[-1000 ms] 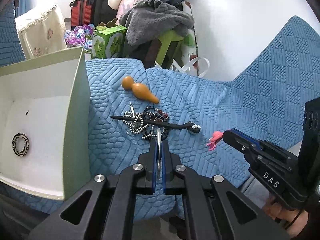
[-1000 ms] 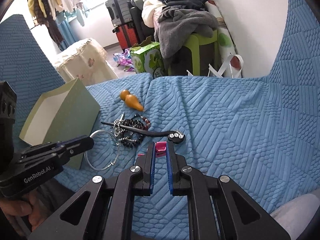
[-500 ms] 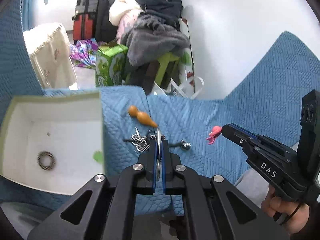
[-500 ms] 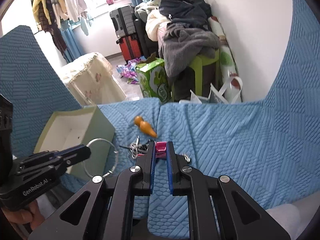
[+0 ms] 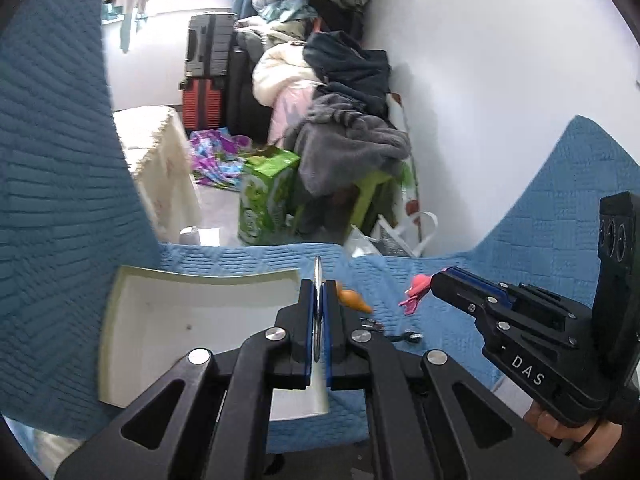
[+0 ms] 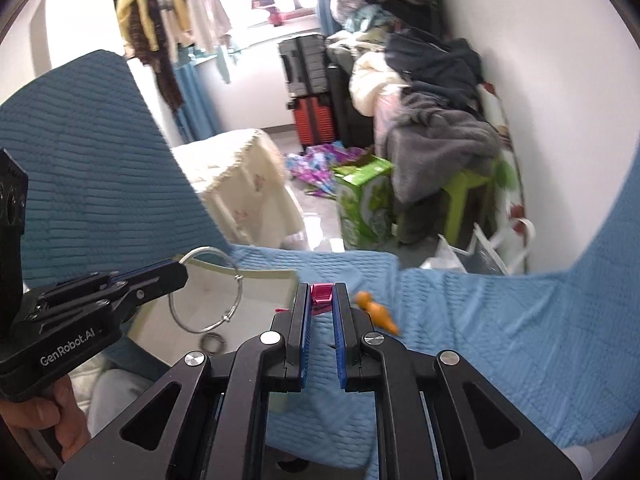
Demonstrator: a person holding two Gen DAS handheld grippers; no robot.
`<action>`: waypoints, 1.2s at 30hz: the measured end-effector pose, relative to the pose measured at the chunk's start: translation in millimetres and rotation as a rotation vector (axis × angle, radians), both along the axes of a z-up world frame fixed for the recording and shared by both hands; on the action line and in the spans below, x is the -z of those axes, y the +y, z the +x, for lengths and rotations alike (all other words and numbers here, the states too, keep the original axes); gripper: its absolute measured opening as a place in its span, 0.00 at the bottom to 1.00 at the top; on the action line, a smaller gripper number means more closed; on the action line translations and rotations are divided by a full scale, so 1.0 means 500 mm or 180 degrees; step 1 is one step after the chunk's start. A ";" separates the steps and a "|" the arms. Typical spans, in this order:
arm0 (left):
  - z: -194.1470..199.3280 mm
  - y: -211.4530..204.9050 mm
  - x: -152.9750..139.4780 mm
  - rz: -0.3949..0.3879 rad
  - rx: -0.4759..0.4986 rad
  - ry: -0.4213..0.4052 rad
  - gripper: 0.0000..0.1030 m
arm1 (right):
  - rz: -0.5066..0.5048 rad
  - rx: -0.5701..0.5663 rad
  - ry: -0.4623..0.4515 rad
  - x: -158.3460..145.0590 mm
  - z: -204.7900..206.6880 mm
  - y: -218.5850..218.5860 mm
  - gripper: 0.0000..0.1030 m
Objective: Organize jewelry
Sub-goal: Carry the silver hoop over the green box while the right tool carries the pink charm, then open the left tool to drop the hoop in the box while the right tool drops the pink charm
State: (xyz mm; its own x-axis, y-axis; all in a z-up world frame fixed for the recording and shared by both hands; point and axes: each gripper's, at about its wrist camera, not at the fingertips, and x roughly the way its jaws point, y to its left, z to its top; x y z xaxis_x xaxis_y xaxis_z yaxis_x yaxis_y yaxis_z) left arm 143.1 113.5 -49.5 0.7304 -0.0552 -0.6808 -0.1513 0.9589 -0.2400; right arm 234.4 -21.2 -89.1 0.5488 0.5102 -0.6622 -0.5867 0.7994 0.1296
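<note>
My left gripper (image 5: 318,292) is shut on a thin silver bangle (image 5: 318,276), seen edge-on; in the right wrist view the bangle (image 6: 236,280) hangs over the pale green box (image 6: 256,276). My right gripper (image 6: 322,294) is shut on a small pink hair clip (image 6: 321,292), which also shows in the left wrist view (image 5: 416,286), held above the blue cover. The box (image 5: 192,312) is open with a white inside. A dark ring (image 6: 212,342) lies in it. An orange gourd charm (image 5: 352,298) and dark jewelry pieces (image 5: 408,336) lie on the cover.
The blue quilted cover (image 6: 500,320) rises at the left and right. Beyond its far edge are a green carton (image 5: 264,196), a green stool with piled clothes (image 5: 352,152), suitcases (image 5: 208,72) and a cream-covered piece of furniture (image 6: 244,184).
Both grippers have risen and pulled back from the jewelry pile, holding their items. The left gripper with the bangle has moved left over the box.
</note>
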 end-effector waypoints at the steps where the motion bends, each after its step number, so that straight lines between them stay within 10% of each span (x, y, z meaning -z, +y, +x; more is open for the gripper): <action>1: -0.004 0.014 0.008 0.0008 -0.0041 0.0021 0.03 | -0.0003 -0.0048 0.0015 0.005 -0.001 0.018 0.08; 18: -0.012 0.145 0.241 -0.0114 -0.0320 0.0724 0.03 | -0.0633 -0.0551 0.0472 0.224 -0.014 0.215 0.09; 30: -0.022 0.168 0.244 -0.0264 -0.0464 0.0721 0.05 | -0.0663 -0.0577 0.0613 0.245 -0.006 0.218 0.20; 34: -0.043 0.170 0.201 -0.0161 -0.0658 0.0564 0.47 | -0.0564 -0.0640 0.0547 0.205 -0.016 0.204 0.26; 36: -0.053 0.161 0.171 -0.0121 -0.0668 0.0429 0.52 | -0.0519 -0.0657 0.0489 0.182 -0.020 0.192 0.26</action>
State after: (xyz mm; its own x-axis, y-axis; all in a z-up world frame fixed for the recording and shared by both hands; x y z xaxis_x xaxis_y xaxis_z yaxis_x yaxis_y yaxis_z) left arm 116.8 194.1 -135.3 0.6313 0.0605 -0.7731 -0.3791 0.8938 -0.2396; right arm 224.2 75.0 -179.9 0.3317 0.4805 -0.8118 -0.7224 0.6829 0.1091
